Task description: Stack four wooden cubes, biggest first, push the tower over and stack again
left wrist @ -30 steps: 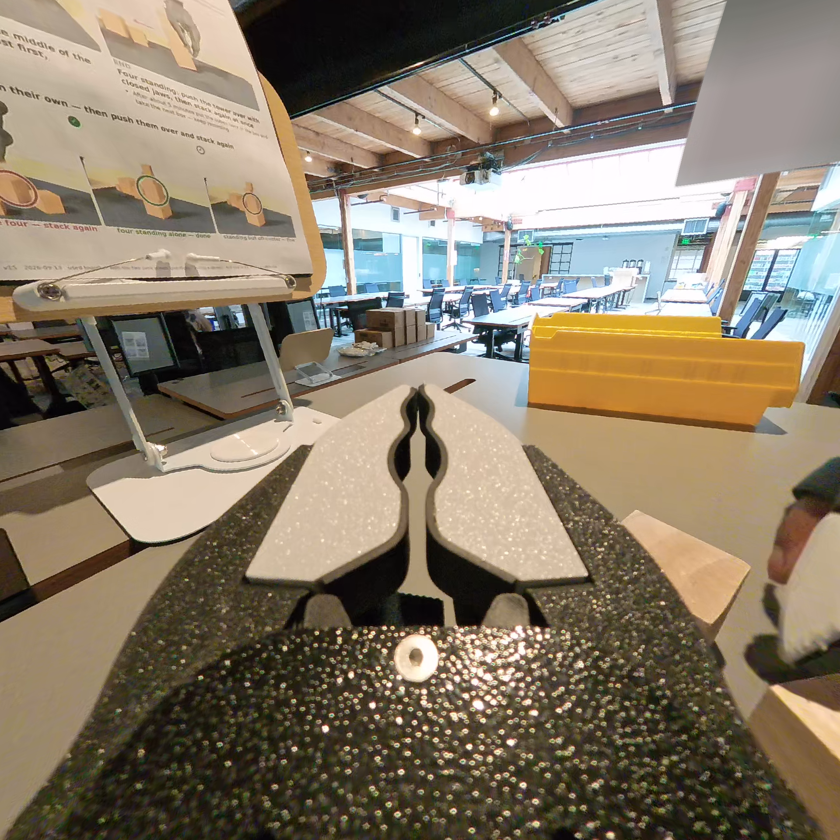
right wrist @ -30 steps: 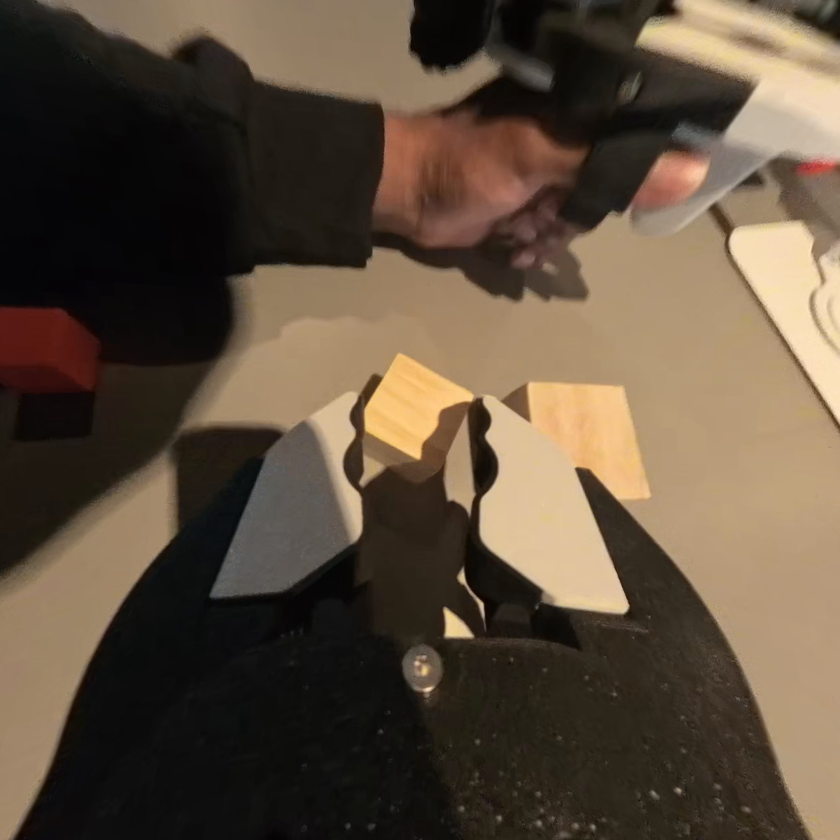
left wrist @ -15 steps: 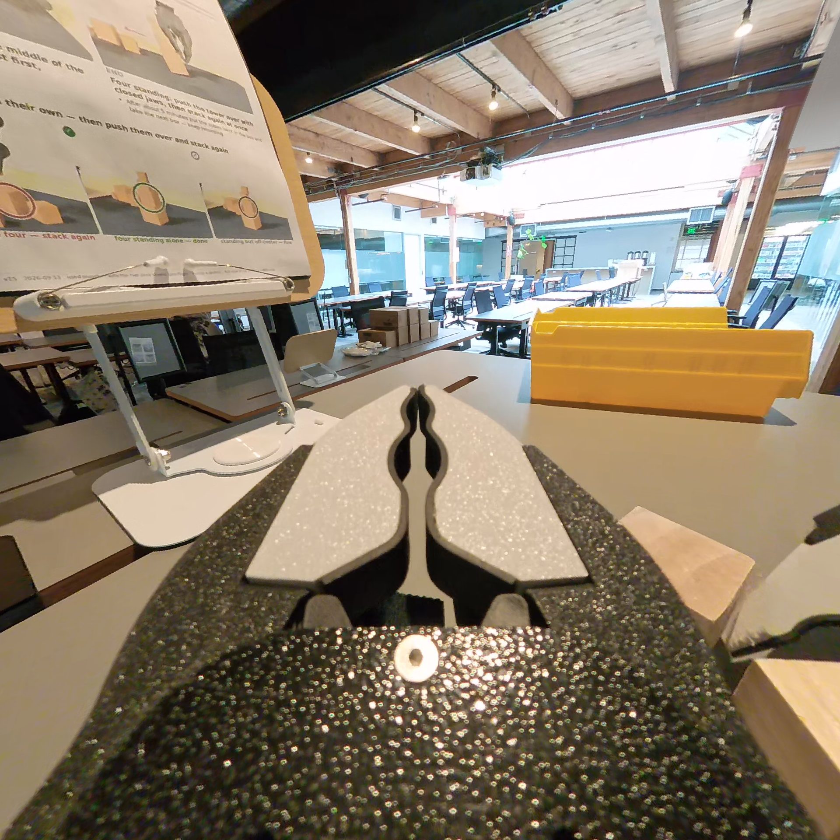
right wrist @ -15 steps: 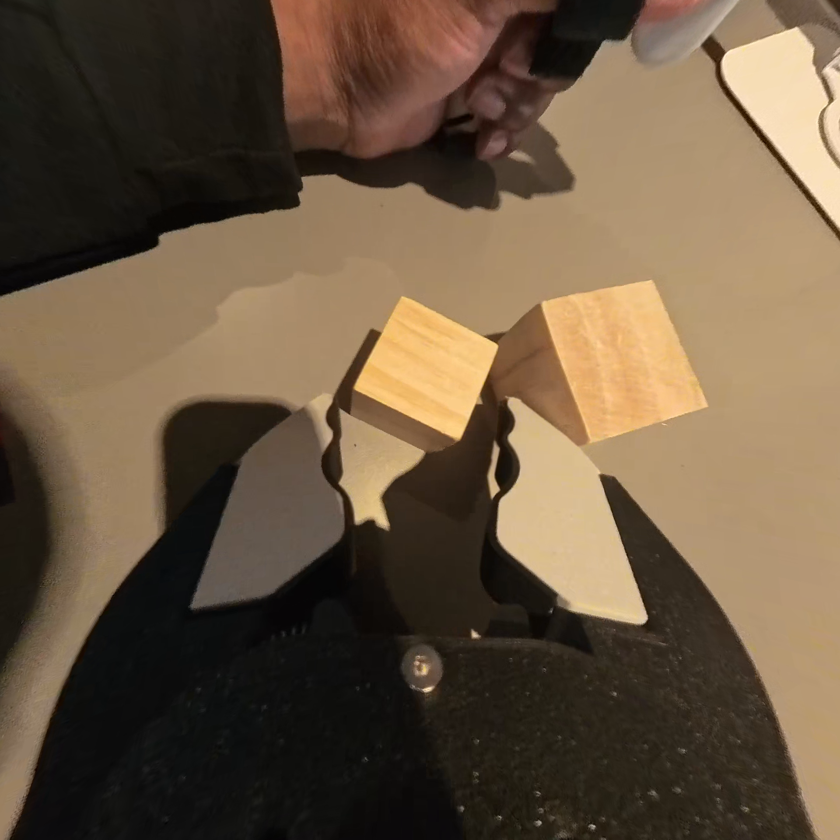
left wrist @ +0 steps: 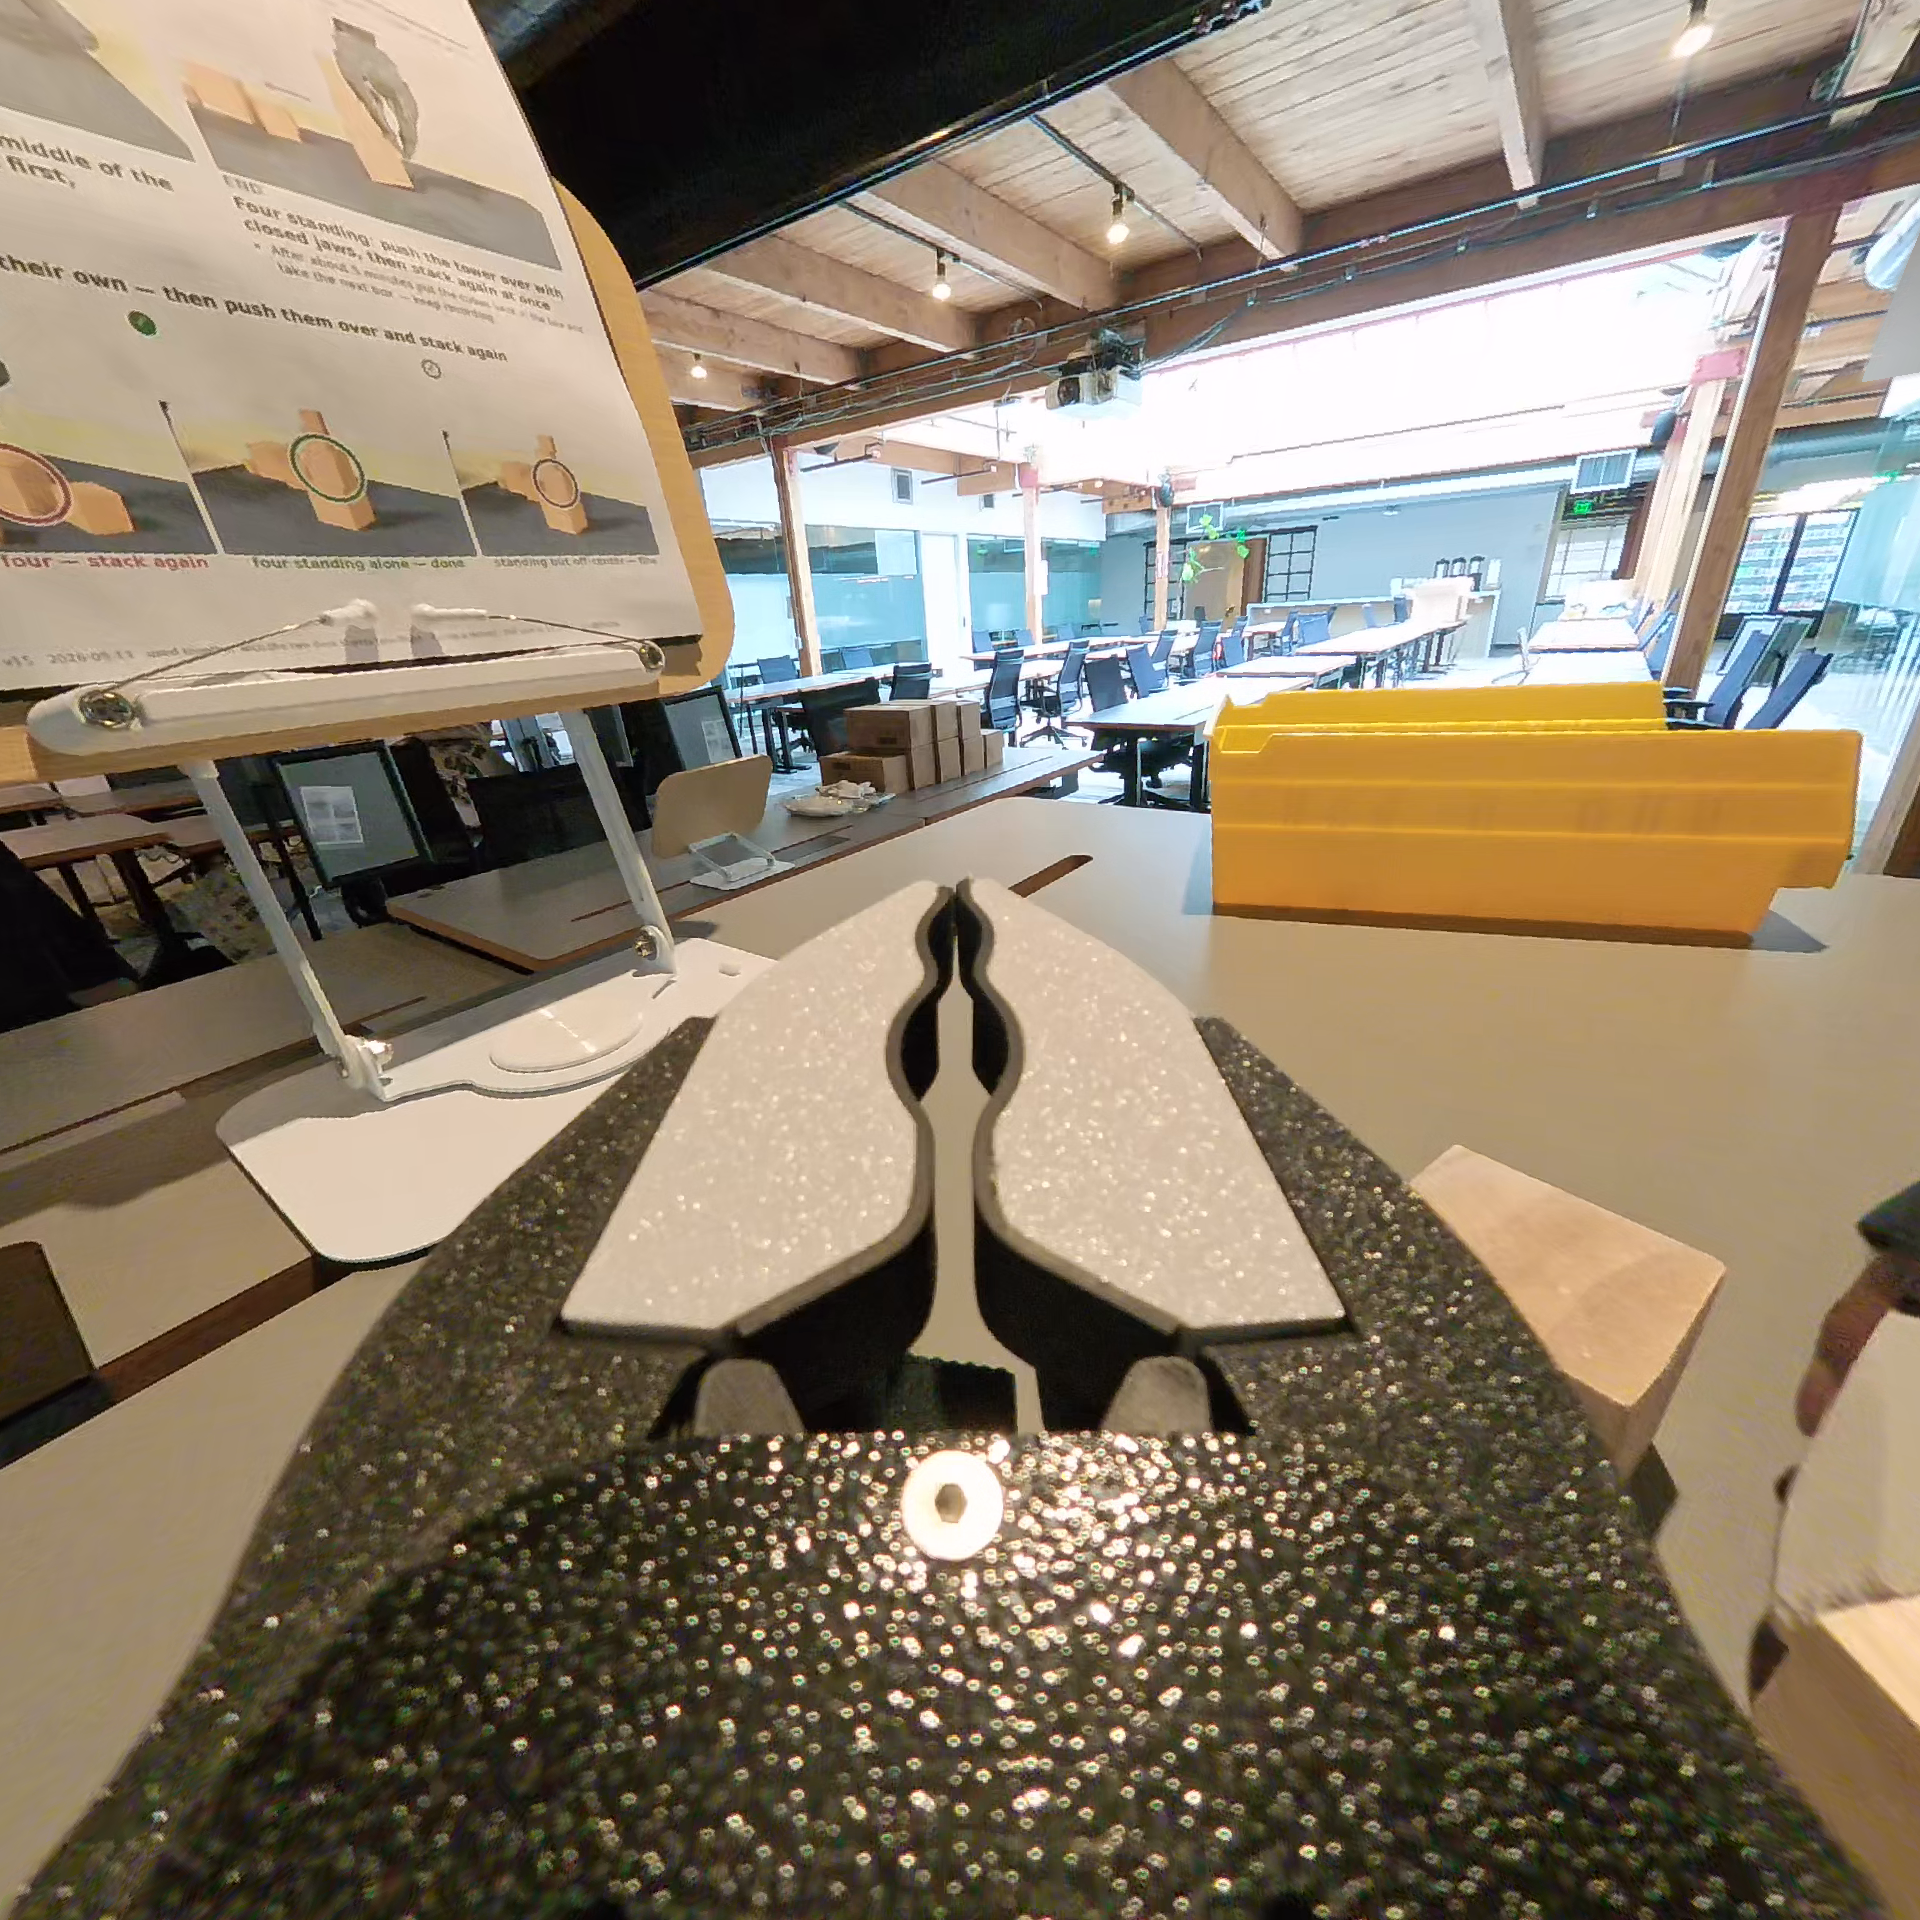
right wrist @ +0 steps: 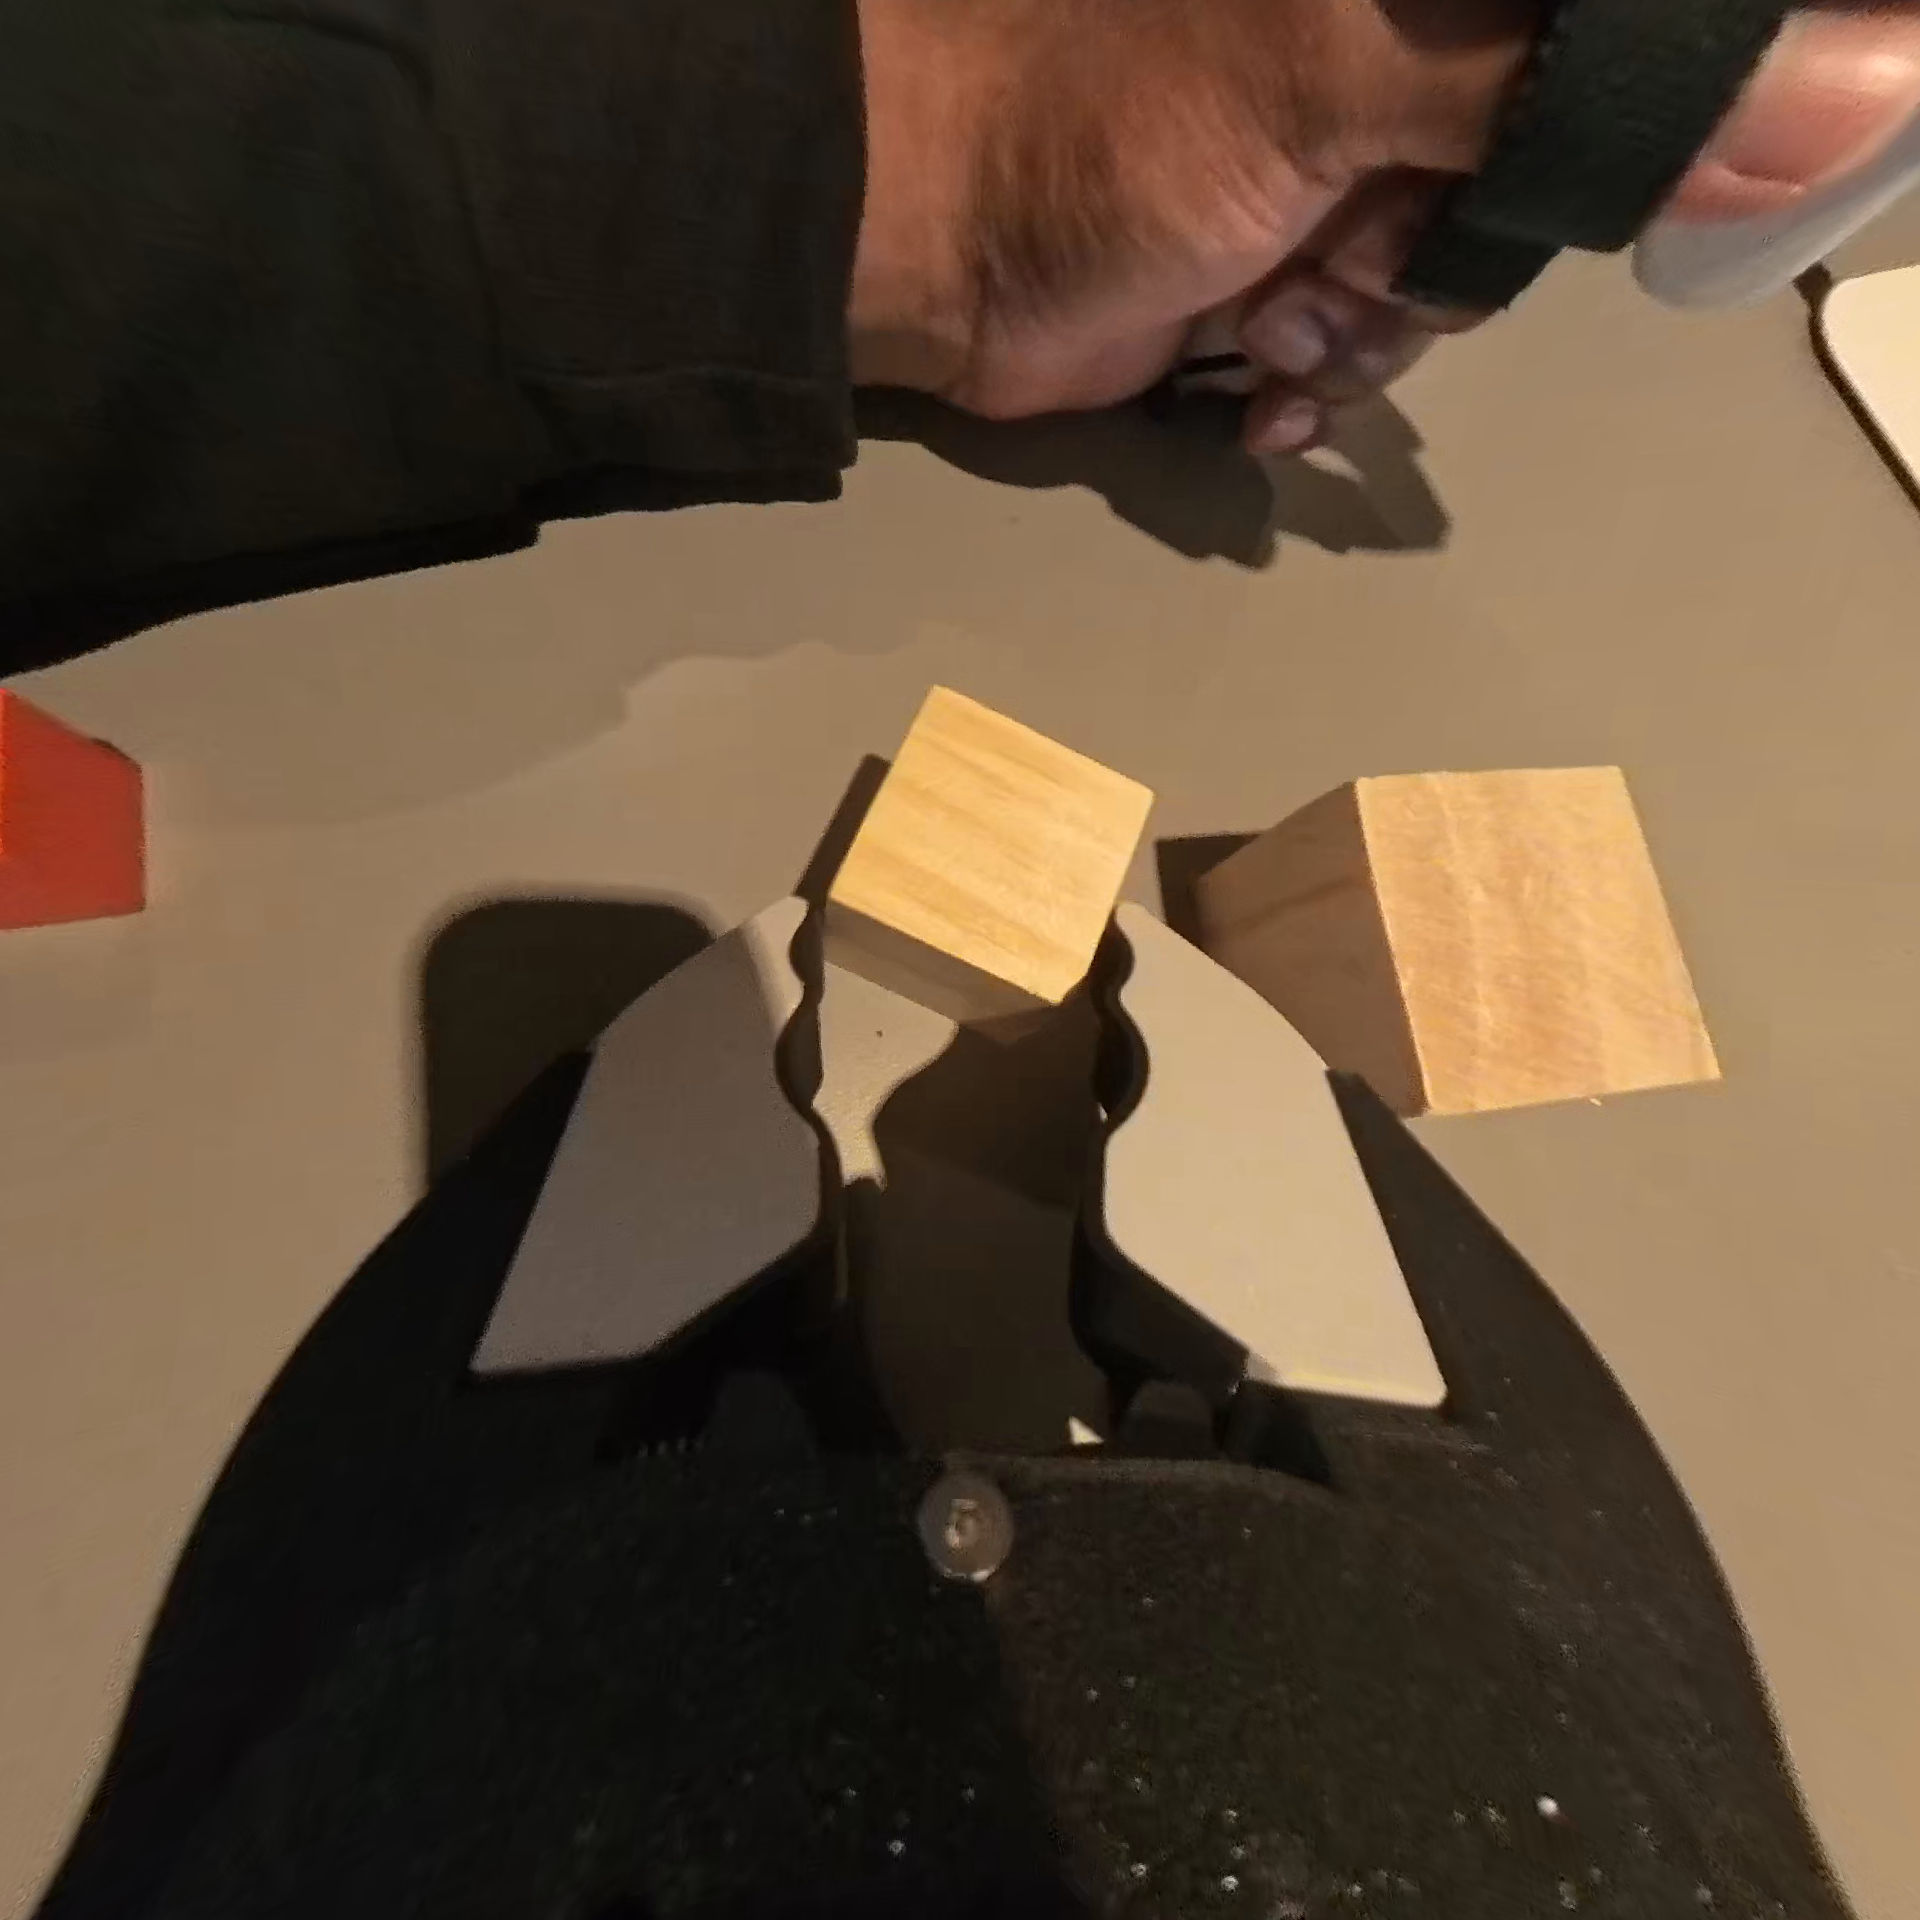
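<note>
In the right wrist view, my right gripper [right wrist: 961,920] has its fingertips against both sides of a small wooden cube [right wrist: 987,842], which is low over the grey table [right wrist: 416,779]. A bigger wooden cube [right wrist: 1475,935] stands just to its right, a little apart. My left gripper [left wrist: 956,896] is shut and empty, above the table and pointing away from the cubes. In its view one wooden cube [left wrist: 1558,1288] lies to the right of its body, and part of another [left wrist: 1849,1745] shows at the bottom right edge.
A red block [right wrist: 62,821] sits at the left edge. The person's hand and black sleeve [right wrist: 1091,229] reach across the top. A yellow bin [left wrist: 1507,821] stands at the back right, and a white stand [left wrist: 468,1122] with an instruction sheet [left wrist: 312,312] at the left. About 20 cm separates my left fingertips from my right. To reach the bigger wooden cube [right wrist: 1475,935] in a straight line is about 5 cm for my right fingers, about 15 cm for my left. It is also in sight in the left wrist view [left wrist: 1606,1287].
My right gripper's jaws widened, then narrowed onto the small cube's sides. The view came closer, and a gap now shows between the two cubes. The left gripper stayed shut and nearly still.
</note>
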